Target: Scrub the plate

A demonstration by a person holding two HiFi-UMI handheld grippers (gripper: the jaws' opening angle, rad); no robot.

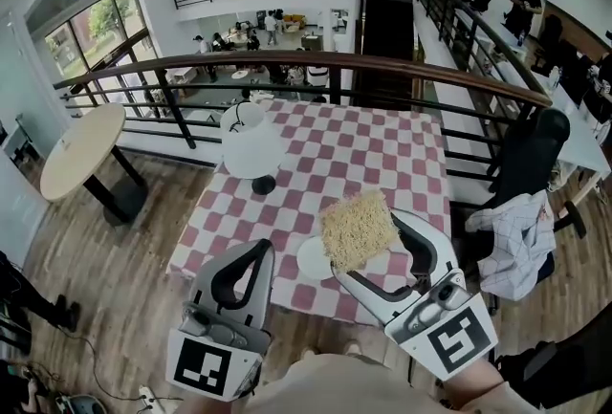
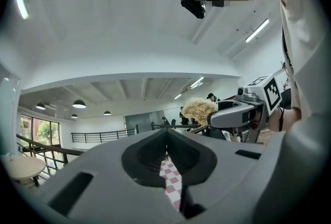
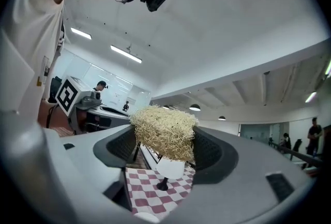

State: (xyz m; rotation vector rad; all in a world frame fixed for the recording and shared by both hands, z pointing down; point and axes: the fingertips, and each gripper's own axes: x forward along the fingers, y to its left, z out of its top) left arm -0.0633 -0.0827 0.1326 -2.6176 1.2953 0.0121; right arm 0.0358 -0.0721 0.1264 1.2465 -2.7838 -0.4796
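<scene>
You are clamping a straw-coloured fibrous scrub pad [image 1: 358, 228] in the right gripper [image 1: 364, 246], left gripper [image 1: 258, 248] sitting shut and empty, over a red-and-white checked tablecloth [image 1: 373, 144], curved mezzanine railing [image 1: 287, 59] behind.

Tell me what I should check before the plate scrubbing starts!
1. Scrubber gripped firmly: ok, the right tongs are closed on it.
2. Plate in place: ok, it lies on the checkered tablecloth near the front edge.
3. Scrubber touching the plate: not ok, it is held up above the plate.
4. Left tongs free to help: ok, they are shut with nothing in them, beside the plate.
5. Lamp out of the way: ok, it stands farther back on the table.
6. Dirt on the plate: cannot tell.
</scene>
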